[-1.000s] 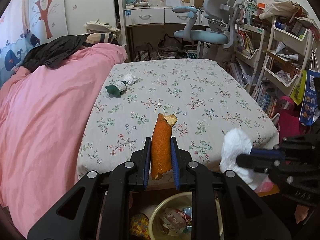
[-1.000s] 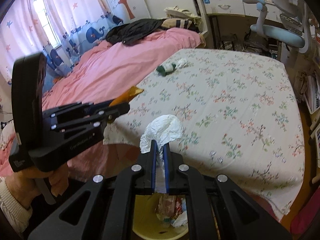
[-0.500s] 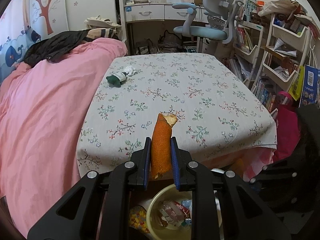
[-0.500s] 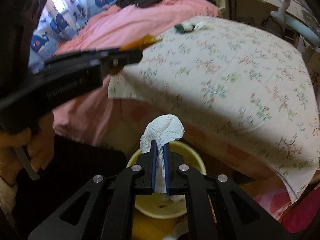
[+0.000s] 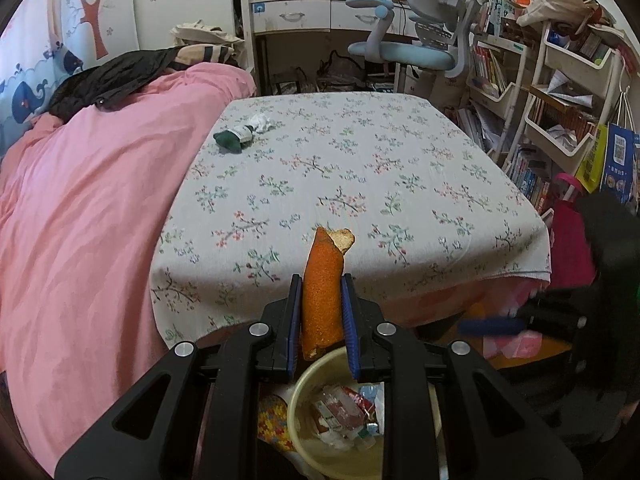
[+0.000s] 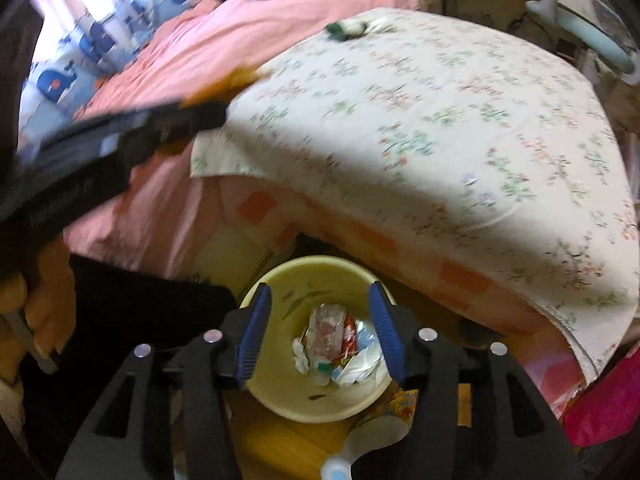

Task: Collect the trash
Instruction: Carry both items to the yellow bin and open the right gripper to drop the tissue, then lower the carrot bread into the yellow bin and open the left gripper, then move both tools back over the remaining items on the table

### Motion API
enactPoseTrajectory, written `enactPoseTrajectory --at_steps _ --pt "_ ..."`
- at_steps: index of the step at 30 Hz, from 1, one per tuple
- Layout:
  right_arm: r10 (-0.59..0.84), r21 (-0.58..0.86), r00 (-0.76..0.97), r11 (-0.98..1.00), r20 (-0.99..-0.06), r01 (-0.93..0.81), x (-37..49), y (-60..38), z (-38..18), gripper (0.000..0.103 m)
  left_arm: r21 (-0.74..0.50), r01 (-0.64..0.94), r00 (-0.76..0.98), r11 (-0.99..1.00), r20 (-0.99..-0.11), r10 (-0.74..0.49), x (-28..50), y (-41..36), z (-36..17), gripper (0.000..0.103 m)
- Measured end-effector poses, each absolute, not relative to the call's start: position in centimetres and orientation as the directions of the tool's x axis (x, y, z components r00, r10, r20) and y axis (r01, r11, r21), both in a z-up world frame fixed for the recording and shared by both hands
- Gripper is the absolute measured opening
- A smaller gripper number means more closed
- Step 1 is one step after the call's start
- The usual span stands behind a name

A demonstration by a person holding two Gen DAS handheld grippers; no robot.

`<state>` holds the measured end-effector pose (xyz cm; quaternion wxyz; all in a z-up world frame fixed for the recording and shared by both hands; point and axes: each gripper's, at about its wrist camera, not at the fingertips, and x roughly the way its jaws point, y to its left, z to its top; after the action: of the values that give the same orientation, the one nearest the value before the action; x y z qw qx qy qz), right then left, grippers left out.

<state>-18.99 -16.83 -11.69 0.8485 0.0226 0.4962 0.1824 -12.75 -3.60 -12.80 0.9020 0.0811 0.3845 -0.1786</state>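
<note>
My left gripper (image 5: 322, 300) is shut on a strip of orange peel (image 5: 323, 288) and holds it upright above the near rim of a pale yellow trash bin (image 5: 298, 400). My right gripper (image 6: 318, 310) is open and empty over the same bin (image 6: 280, 380), which holds wrappers and white crumpled tissue (image 6: 356, 364). A green-capped bottle (image 5: 234, 138) and a small white paper wad (image 5: 262, 122) lie on the far left of the floral tablecloth (image 5: 360, 168). The left gripper appears blurred at the left of the right wrist view (image 6: 120, 140).
A pink duvet (image 5: 80, 208) borders the table on the left. A desk chair (image 5: 420, 44) and desk stand behind. Shelves of books (image 5: 560, 92) and a pink bag (image 5: 568, 236) are at the right. The bin sits on the floor under the table's near edge.
My right gripper has moved down over the bin and opened; the white tissue it held has dropped into the bin. My left gripper has kept its hold on the peel and drawn back a little.
</note>
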Motion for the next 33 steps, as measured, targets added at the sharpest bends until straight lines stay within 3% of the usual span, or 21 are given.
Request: enactPoseTrajectory --at_steps 20,28,33 --pt "0.263 0.331 0.665 0.943 -0.698 -0.026 -19.2 -23.1 -8.6 0.071 0.047 0.527 0.477 0.848 -0.843 -0.25 -17.0 -7.3 -17.7 0.021" --pt "0.258 0.334 0.671 0.942 -0.695 -0.016 -19.2 -23.2 -8.5 0.073 0.084 0.498 0.495 0.863 -0.845 -0.203 -17.1 -7.1 -17.9 0.055" --pt "0.255 0.337 0.68 0.942 -0.688 -0.013 -19.2 -23.1 -8.4 0.073 0.086 0.401 0.58 0.912 -0.795 -0.18 -16.1 -5.5 -16.2 0.065"
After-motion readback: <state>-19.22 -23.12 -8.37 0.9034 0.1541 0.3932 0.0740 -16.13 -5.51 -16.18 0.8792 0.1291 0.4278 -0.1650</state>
